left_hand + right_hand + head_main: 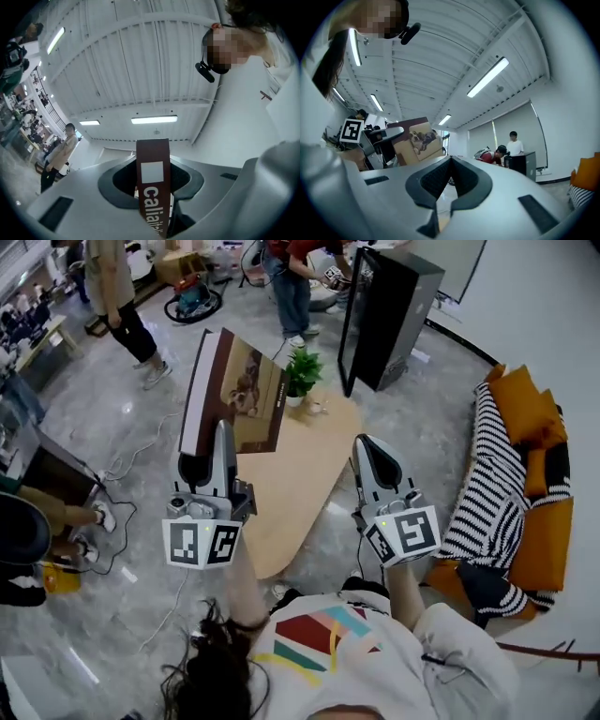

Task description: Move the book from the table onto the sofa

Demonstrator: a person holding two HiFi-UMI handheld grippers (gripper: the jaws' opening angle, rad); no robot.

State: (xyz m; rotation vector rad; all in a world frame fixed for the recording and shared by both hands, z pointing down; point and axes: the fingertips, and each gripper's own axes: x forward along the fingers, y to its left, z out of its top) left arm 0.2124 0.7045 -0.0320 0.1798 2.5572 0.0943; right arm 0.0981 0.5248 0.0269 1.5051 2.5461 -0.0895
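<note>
The book (pixel 239 390), dark brown with a dog picture on its cover, stands upright in the air above the wooden table (pixel 300 474). My left gripper (pixel 221 432) is shut on its lower edge. In the left gripper view the brown spine (pixel 153 183) with white lettering sits clamped between the jaws of the left gripper (pixel 153 171). My right gripper (pixel 371 444) hangs beside it to the right, shut and empty. The right gripper view shows its pads meeting at the right gripper (pixel 450 161) tip, with the book (pixel 417 140) off to the left. The orange sofa (pixel 544 531) is at the far right.
A striped blanket (pixel 492 493) and orange cushions (pixel 525 404) lie on the sofa. A small potted plant (pixel 302 371) stands at the table's far end, with a black cabinet (pixel 389 315) behind it. People stand at the back and left; cables (pixel 122 465) run over the floor.
</note>
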